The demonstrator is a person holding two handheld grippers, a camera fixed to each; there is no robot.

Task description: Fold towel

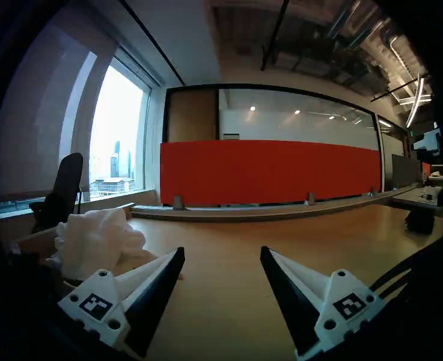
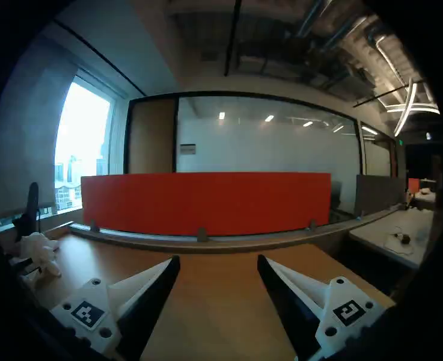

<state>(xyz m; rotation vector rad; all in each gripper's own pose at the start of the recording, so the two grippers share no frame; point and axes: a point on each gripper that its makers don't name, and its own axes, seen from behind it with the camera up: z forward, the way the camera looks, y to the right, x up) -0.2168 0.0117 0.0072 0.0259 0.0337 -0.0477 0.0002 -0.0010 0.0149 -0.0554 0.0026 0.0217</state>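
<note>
A crumpled white towel (image 1: 98,240) lies bunched in a heap at the left of the wooden table (image 1: 239,240), just left of and beyond my left gripper (image 1: 222,251). That gripper is open, its fingers wide apart with bare tabletop between them. In the right gripper view the same towel (image 2: 38,249) shows smaller, far off at the left edge. My right gripper (image 2: 219,260) is open too and holds nothing, pointing over bare wood (image 2: 221,301) toward the red screen.
A red divider screen (image 1: 269,171) runs along the table's far edge. A dark office chair (image 1: 62,195) stands by the window at the left. A dark object (image 1: 419,221) sits at the table's right end. Another desk (image 2: 401,231) with small items lies to the right.
</note>
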